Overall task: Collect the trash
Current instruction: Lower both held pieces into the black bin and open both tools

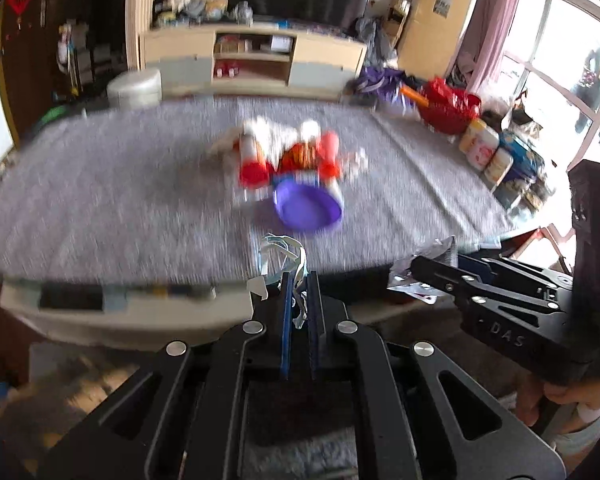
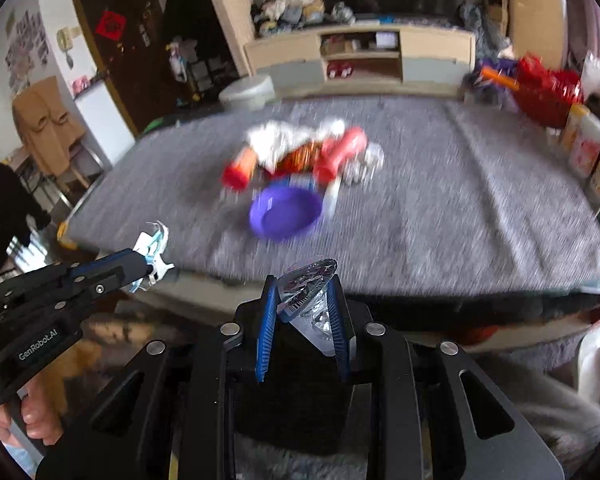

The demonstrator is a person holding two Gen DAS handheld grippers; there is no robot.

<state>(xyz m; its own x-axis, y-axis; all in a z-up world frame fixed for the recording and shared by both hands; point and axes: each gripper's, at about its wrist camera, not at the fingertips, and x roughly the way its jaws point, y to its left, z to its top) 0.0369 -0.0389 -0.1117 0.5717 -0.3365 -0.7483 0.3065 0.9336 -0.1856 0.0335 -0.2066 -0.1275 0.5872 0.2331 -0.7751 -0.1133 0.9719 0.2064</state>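
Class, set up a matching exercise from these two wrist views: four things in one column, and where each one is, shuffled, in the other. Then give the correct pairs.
Things
1. white-and-blue wrapper
2. silvery foil packet
3. purple bowl
4. red bag

Places
A. beyond the far right corner of the grey cloth
B. between the left gripper fingers
C. on the grey cloth, in front of the trash pile
D. between the right gripper fingers

Pairs: 1-B, 2-D, 3-C, 4-A
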